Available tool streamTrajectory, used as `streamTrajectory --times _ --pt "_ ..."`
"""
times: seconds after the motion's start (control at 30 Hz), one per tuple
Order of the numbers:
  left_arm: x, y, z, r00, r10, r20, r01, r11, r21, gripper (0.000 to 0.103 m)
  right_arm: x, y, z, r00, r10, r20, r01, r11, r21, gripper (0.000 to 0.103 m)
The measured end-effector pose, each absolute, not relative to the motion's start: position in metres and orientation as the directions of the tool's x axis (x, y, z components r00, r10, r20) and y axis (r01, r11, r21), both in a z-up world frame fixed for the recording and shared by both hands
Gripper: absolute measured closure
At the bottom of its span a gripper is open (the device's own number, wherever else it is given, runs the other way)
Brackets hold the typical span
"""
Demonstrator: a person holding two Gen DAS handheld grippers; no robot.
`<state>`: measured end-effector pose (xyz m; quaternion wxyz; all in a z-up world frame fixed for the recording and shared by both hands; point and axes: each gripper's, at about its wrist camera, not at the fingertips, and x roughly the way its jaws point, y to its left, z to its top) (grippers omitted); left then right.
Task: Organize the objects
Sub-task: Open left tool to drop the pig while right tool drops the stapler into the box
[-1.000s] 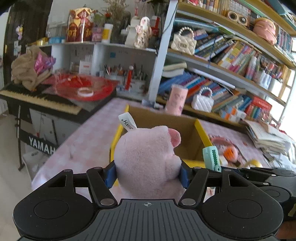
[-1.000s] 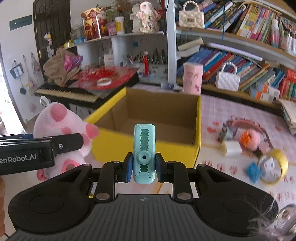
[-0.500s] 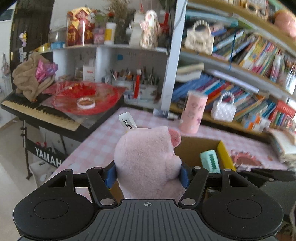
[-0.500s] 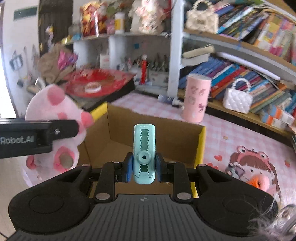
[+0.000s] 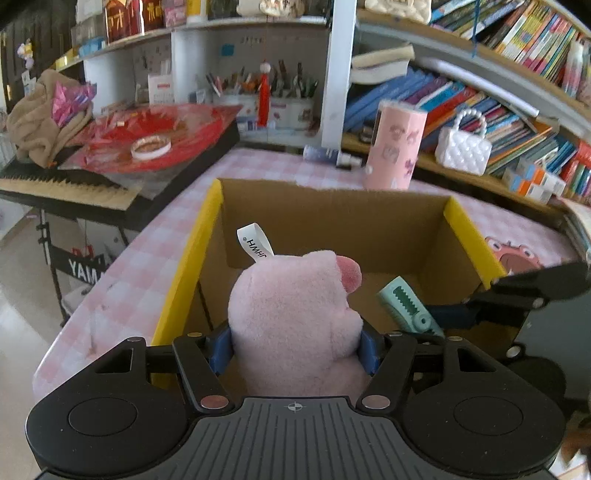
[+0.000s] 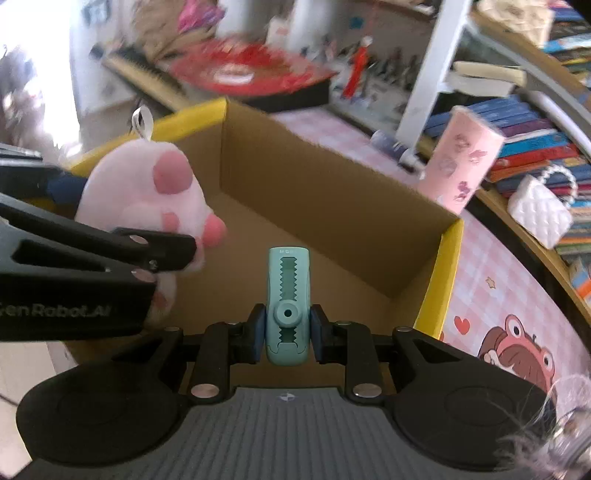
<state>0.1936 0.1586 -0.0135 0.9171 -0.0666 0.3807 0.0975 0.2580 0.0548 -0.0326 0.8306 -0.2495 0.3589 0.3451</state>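
Pink-checked counter [image 5: 155, 236], cardboard box [image 5: 332, 218] mid-frame. Left gripper [image 5: 295, 349] jaws clenched on pink plush pig [image 5: 291, 314], right gripper [image 6: 288, 328] jaws grasping mint eraser [image 6: 288, 295]; both poised over the box opening, likely for dropping in.

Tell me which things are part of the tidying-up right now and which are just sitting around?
Part of the job:
- pink plush pig, held in the left gripper
- teal clip, held in the right gripper
- cardboard box, with both held over its opening

Just lying about:
- pink cup
- white handbag
- keyboard
- books
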Motion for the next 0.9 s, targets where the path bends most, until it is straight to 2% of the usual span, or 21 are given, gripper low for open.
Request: streamTrajectory --times 0.13,0.33,0.47,0.53,0.57,0.63,0.73,0.9 --pt "0.205 0.151 -0.019 0.667 0.175 -0.724 -0.21 0.977 0.043 0.037 0.27 0.058 -0.036 0.395 0.384 -0.835 -0.81 0.574 -0.119 0.079" --pt "0.206 0.151 -0.018 0.669 0.166 -0.724 -0.201 0.979 0.038 0.033 0.268 0.059 -0.037 0.397 0.378 -0.836 -0.803 0.585 -0.117 0.079" --pt "0.196 0.151 -0.008 0.707 0.171 -0.686 -0.212 0.977 0.024 0.021 0.26 0.058 -0.033 0.457 0.395 -0.797 -0.787 0.597 -0.155 0.064" --pt "0.188 0.148 0.001 0.735 0.171 -0.656 -0.205 0.978 0.026 0.02 0.255 0.055 -0.03 0.485 0.42 -0.767 -0.78 0.604 -0.163 0.059" --pt "0.184 0.147 0.006 0.747 0.172 -0.643 -0.203 0.979 0.026 0.02 0.252 0.054 -0.027 0.501 0.428 -0.752 -0.771 0.615 -0.164 0.049" --pt "0.171 0.146 0.019 0.778 0.178 -0.602 -0.206 0.978 0.024 0.018 0.245 0.048 -0.019 0.553 0.434 -0.711 -0.736 0.654 -0.174 0.041" --pt "0.15 0.145 0.035 0.818 0.184 -0.545 -0.214 0.977 0.008 0.015 0.225 0.037 -0.003 0.595 0.466 -0.655 -0.705 0.693 -0.149 0.04" --pt "0.115 0.146 0.048 0.852 0.197 -0.485 -0.242 0.97 -0.031 0.012 0.184 0.019 0.019 0.688 0.468 -0.555 -0.634 0.76 -0.143 0.031"
